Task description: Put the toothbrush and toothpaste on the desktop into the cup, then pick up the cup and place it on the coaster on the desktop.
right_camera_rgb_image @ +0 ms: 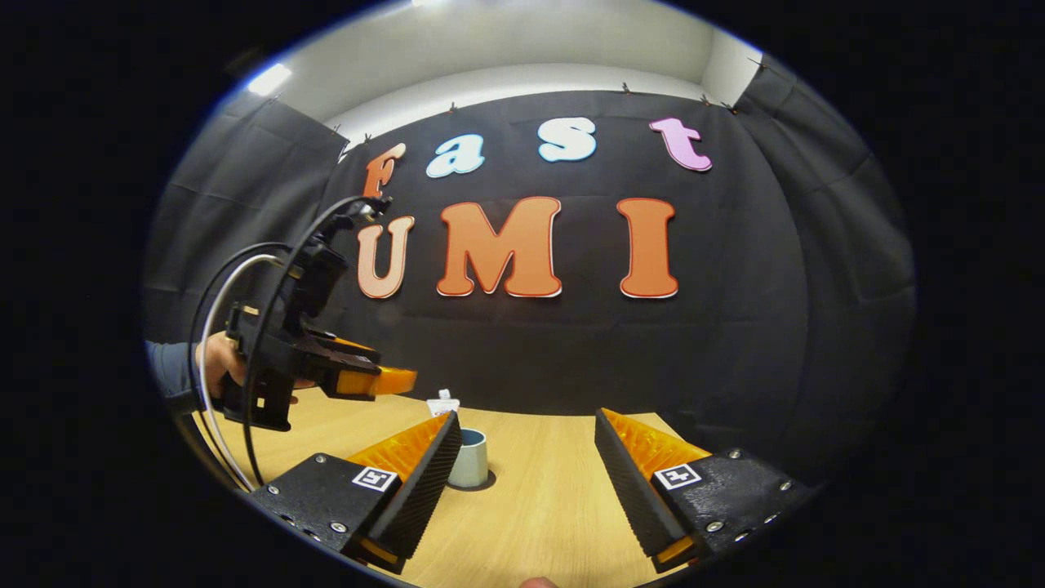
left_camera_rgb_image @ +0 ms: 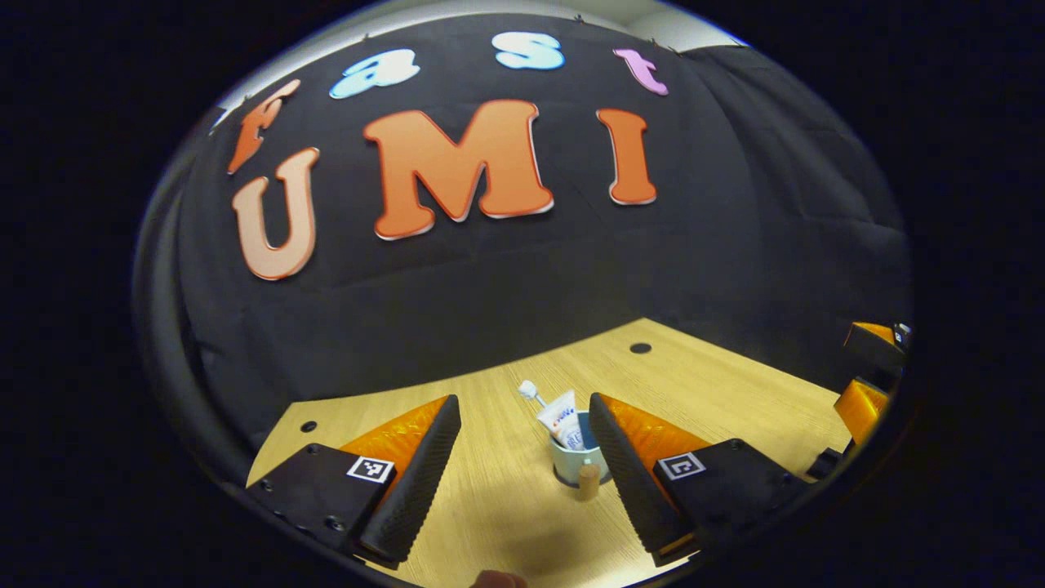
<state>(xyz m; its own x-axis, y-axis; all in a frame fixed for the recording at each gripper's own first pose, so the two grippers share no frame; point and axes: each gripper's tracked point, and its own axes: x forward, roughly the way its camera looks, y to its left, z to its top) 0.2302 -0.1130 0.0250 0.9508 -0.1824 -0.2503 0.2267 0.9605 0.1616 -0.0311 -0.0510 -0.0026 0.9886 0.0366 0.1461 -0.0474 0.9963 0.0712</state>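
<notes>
Now the left gripper (left_camera_rgb_image: 522, 445) hangs above the desktop (left_camera_rgb_image: 718, 392) with its jaws spread wide and nothing between them; the cup (left_camera_rgb_image: 571, 465) stands just ahead, near the right-hand jaw, holding the toothbrush (left_camera_rgb_image: 531, 392) and toothpaste (left_camera_rgb_image: 559, 416). Beside it rises a small wooden peg (left_camera_rgb_image: 589, 480). Likewise the right gripper (right_camera_rgb_image: 526, 465) is released and empty, the cup (right_camera_rgb_image: 471, 459) just behind its left-hand jaw.

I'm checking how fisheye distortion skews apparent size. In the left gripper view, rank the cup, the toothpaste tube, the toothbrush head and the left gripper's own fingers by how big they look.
1. Fingers, inflated by nearness.
2. Cup.
3. Toothpaste tube.
4. Toothbrush head.
</notes>
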